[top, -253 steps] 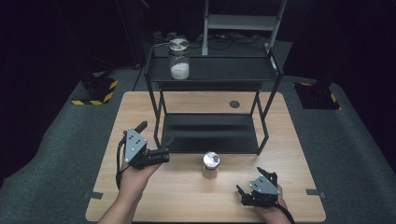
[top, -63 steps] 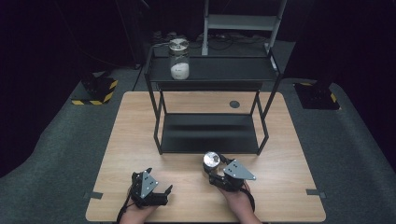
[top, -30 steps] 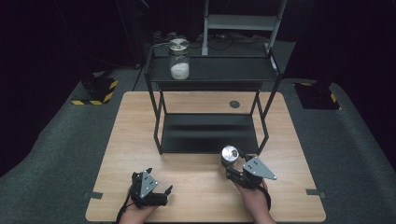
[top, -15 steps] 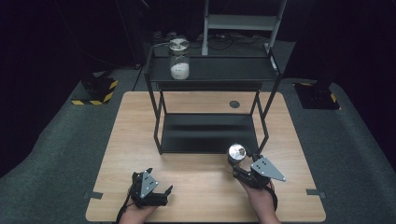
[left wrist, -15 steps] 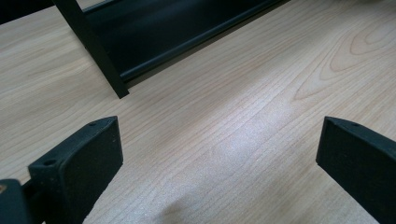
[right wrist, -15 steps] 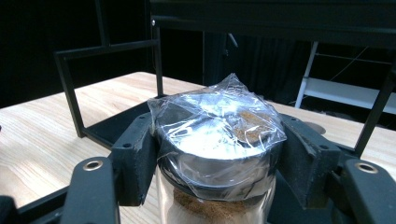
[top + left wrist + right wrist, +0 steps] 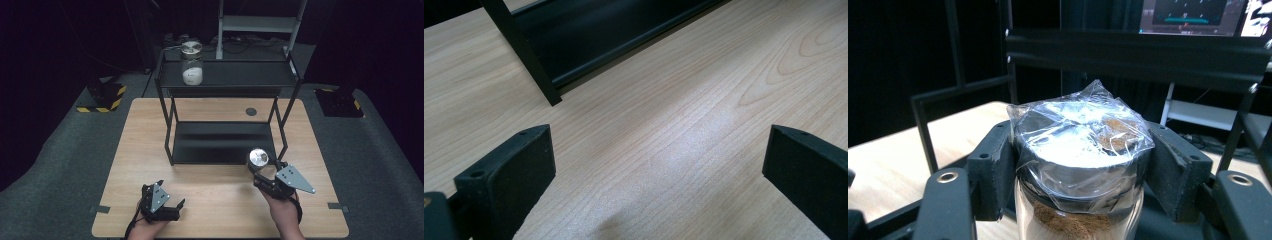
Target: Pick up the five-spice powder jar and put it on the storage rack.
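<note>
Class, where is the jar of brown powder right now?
The jar of brown powder sits in the right claw, right of centre in the high view, just before the black shelf rack.

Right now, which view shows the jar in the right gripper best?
Right gripper view: the jar sits close up between the fingers, its lid wrapped in clear film, brown powder below. High view shows just its small shiny lid. Left gripper view shows bare table and shelf frame.

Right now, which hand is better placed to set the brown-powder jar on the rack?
Right. The right gripper already clamps the jar just in front of the rack's lower shelf. The left gripper sits open near the table's front edge, holding nothing.
</note>
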